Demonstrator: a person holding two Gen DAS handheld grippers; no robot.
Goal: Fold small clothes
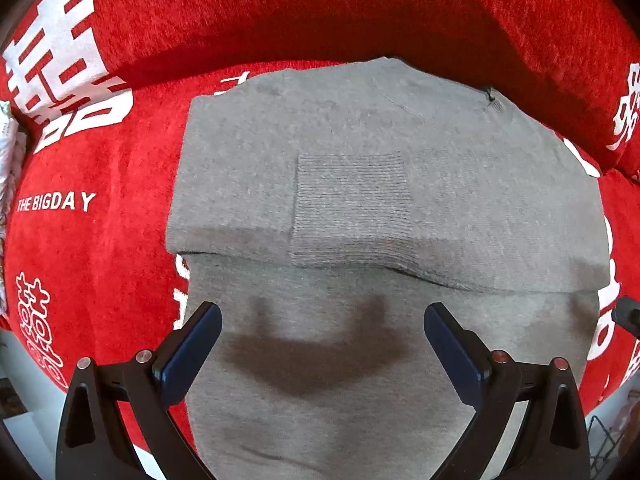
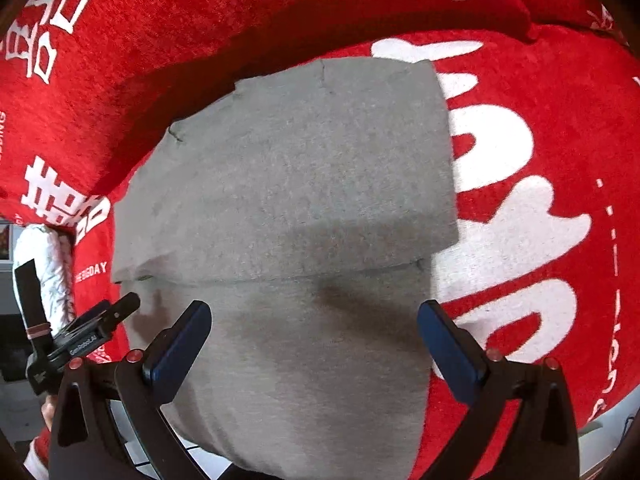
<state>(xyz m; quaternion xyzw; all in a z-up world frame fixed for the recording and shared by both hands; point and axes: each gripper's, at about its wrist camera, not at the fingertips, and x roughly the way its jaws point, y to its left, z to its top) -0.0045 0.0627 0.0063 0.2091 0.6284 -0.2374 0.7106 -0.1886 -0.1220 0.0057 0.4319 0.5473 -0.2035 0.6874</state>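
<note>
A grey knit sweater lies flat on a red cover, sleeves folded in, with a ribbed cuff lying across its middle. Its lower part hangs toward me over the seat's front edge. My left gripper is open and empty, hovering above the lower part of the sweater and casting a shadow on it. In the right wrist view the sweater fills the middle. My right gripper is open and empty above the sweater's lower right part. The left gripper's tip shows at the left of that view.
The red cover with white characters and "THE BIGDAY" lettering drapes a seat and its backrest. A white patterned cloth lies at the left. A wire basket sits low at the right beyond the seat's edge.
</note>
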